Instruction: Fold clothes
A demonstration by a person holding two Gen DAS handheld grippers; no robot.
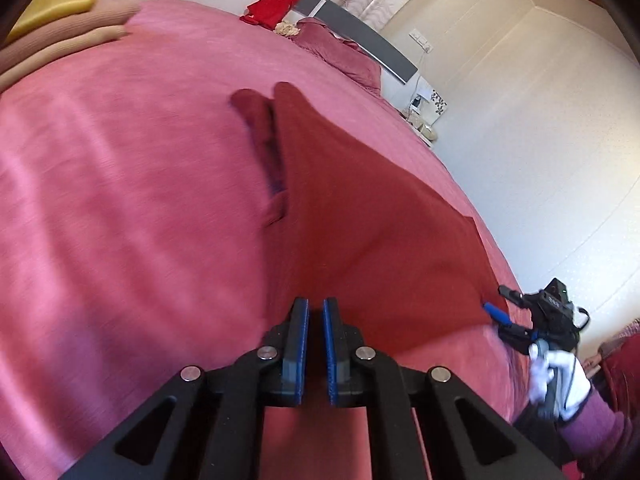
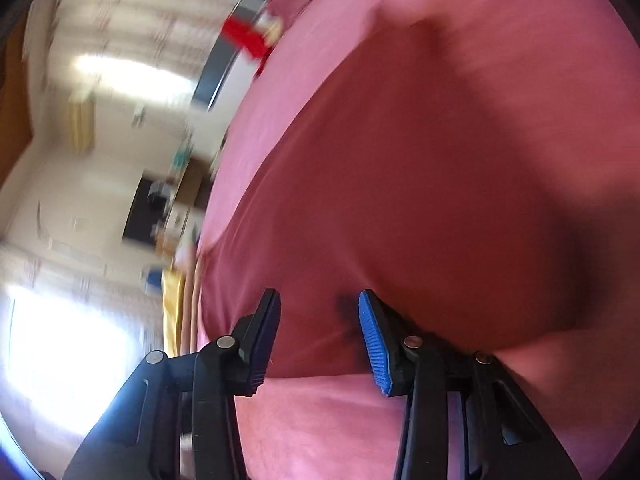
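A dark red garment point(image 1: 360, 220) lies spread on the pink bedspread point(image 1: 120, 200), one sleeve point(image 1: 260, 132) folded along its left side. My left gripper point(image 1: 315, 308) sits at the garment's near edge, pads nearly together with a thin gap; whether cloth is pinched is unclear. My right gripper point(image 1: 494, 312) shows at the garment's right corner in the left wrist view. In the right wrist view the right gripper point(image 2: 318, 308) is open, its fingers on either side of the garment's point(image 2: 400, 200) near edge.
A stack of folded yellow and peach clothes point(image 1: 60, 28) lies at the bed's far left. A bright red garment point(image 1: 276, 4) hangs on the headboard point(image 1: 360, 32), beside a dark pink pillow point(image 1: 340, 48). The wall is on the right.
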